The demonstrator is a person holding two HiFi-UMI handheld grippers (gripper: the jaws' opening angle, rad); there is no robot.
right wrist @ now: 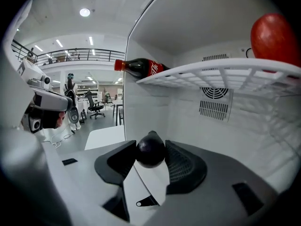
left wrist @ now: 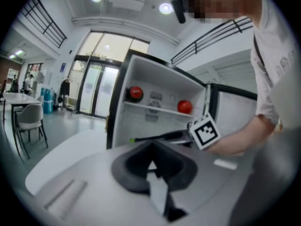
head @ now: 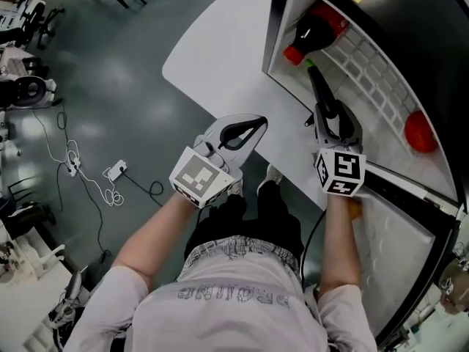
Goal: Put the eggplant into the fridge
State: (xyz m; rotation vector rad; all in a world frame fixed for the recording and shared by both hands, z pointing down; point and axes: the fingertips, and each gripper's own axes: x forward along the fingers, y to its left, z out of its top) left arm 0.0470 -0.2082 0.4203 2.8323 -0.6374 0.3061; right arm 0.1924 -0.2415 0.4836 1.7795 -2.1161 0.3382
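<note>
The step in hand is the carry-in. The right gripper (head: 335, 122) is clamped on the eggplant (head: 321, 90), with both pads pressing the fruit's dark body. In the head view the eggplant juts from the jaws toward 11 o'clock, and its green stem end is already past the rim of the open fridge (head: 282, 46).

In the right gripper view the eggplant sits dead ahead in the space under the wire shelf (right wrist: 211, 72), touching neither shelf nor wall. On that shelf a bottle (right wrist: 141, 67) lies at 11 o'clock and a red fruit (right wrist: 273, 36) at 2 o'clock. The floor of the lower space is hidden behind the gripper.

The left gripper (head: 242, 132) hangs at 9 o'clock of the right one, over the edge of the white table (head: 220, 64). Its jaws are together with nothing in them. It seems to have no part in this step.

The task looks well along, but the eggplant is not yet set down. The next move calls for:
- Push deeper, keeping the stem under the shelf and short of the back wall.
- Sink until the eggplant rests on the floor.
- Spread the jaws only then.
- Draw straight back toward 6 o'clock so the eggplant is not dragged out.
</note>
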